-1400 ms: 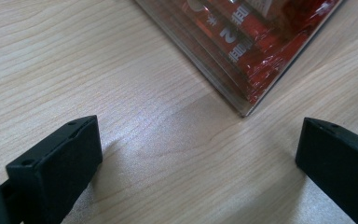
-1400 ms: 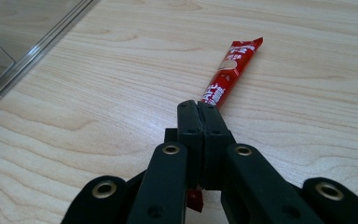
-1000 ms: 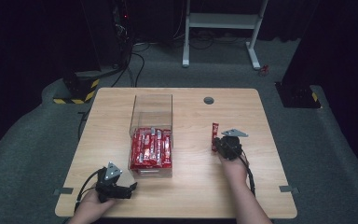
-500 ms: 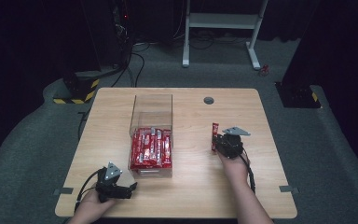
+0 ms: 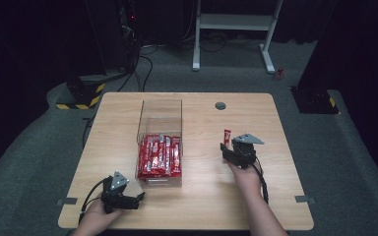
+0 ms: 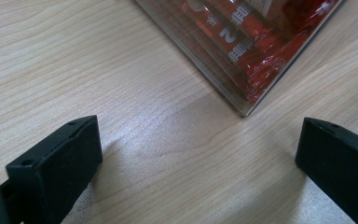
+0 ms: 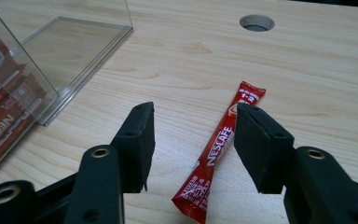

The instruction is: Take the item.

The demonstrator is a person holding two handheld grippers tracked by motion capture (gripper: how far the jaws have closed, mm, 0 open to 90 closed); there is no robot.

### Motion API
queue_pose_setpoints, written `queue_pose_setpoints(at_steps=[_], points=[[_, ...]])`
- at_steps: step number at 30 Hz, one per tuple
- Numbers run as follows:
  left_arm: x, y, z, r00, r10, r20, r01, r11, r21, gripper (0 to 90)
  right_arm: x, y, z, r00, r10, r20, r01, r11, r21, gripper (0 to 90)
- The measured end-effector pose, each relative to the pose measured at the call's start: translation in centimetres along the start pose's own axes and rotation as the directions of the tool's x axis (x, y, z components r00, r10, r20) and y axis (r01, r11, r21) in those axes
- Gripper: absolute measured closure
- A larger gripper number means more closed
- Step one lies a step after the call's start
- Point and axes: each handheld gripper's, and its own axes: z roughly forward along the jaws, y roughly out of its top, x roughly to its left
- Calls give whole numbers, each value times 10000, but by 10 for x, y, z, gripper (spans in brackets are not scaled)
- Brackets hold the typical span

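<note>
1. Counter: a light wooden counter with rounded corners carries all items. A round cable hole sits near its far edge, right of centre.
2. Container: a clear rectangular plastic box stands on the counter, left of centre. Its near half holds a layer of red stick sachets lying side by side; its far half shows bare floor.
3. Loose item: a single red Nescafe stick sachet lies flat on the counter to the right of the box, well apart from it, with its long axis running near to far.
4. Right tool: held in the person's right hand, low over the counter. In the right gripper view the two black jaws stand apart, one on each side of the loose sachet. The right jaw overlaps the sachet's upper part in that view; whether it touches cannot be told.
5. Left tool: held in the person's left hand at the near left of the counter. In the left gripper view its jaws stand wide apart over bare wood, aimed at the near corner of the box, with nothing between them.
</note>
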Motion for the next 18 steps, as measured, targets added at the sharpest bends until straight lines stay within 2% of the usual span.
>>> queue_pose_setpoints(at_steps=[8,18], points=[[0,0,0,10000,3,0,-3,10000,0,7,12,1,-12,9994,-165,-305,155,9993,-337,408],[0,0,0,10000,3,0,-3,10000,3,7,35,-3,-26,9971,-416,-632,378,9975,-598,304]])
